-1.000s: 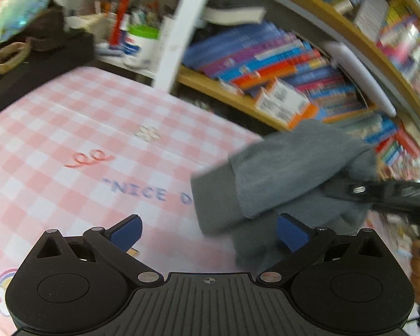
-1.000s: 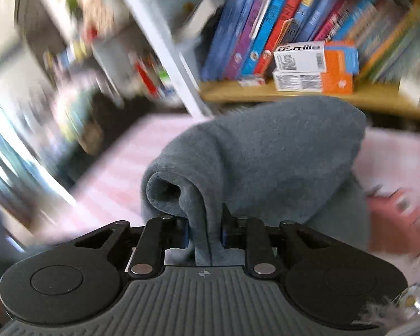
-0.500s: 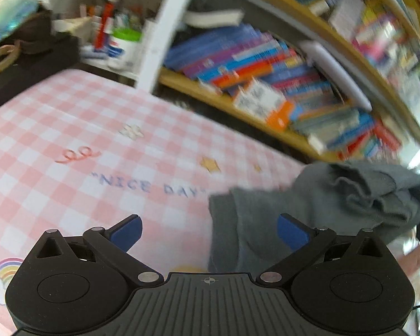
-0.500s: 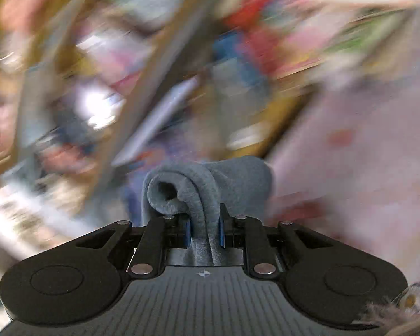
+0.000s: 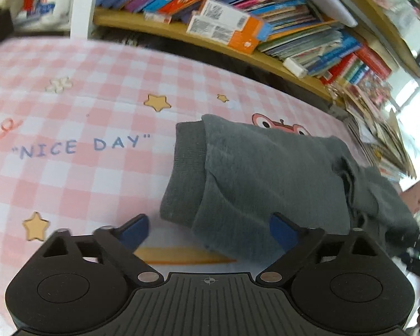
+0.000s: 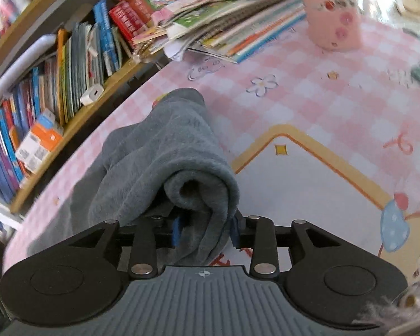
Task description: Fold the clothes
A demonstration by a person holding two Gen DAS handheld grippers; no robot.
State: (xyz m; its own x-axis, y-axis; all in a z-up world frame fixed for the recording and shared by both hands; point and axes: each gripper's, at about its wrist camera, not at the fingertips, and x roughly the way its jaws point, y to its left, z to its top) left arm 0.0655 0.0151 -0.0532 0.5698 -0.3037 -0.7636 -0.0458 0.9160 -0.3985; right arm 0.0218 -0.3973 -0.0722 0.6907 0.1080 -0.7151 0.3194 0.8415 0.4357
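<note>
A grey fleece garment [image 5: 260,173] lies folded in a bundle on the pink checked tablecloth [image 5: 78,106], its ribbed cuff [image 5: 184,173] to the left. My left gripper [image 5: 208,231] is open and empty, just above the garment's near edge. My right gripper [image 6: 204,231] is shut on a thick fold of the same grey garment [image 6: 165,151], which drapes away to the left over the table. The right gripper's tip barely shows at the far right of the left wrist view.
A wooden bookshelf [image 5: 232,47] packed with books runs along the table's far edge. In the right wrist view a stack of magazines [image 6: 224,25] and a pink cup [image 6: 333,14] stand on the tablecloth [image 6: 308,98] beyond the garment.
My right gripper has swung the held garment down and to the right onto the table. The left gripper stayed open and has moved closer over the garment.
</note>
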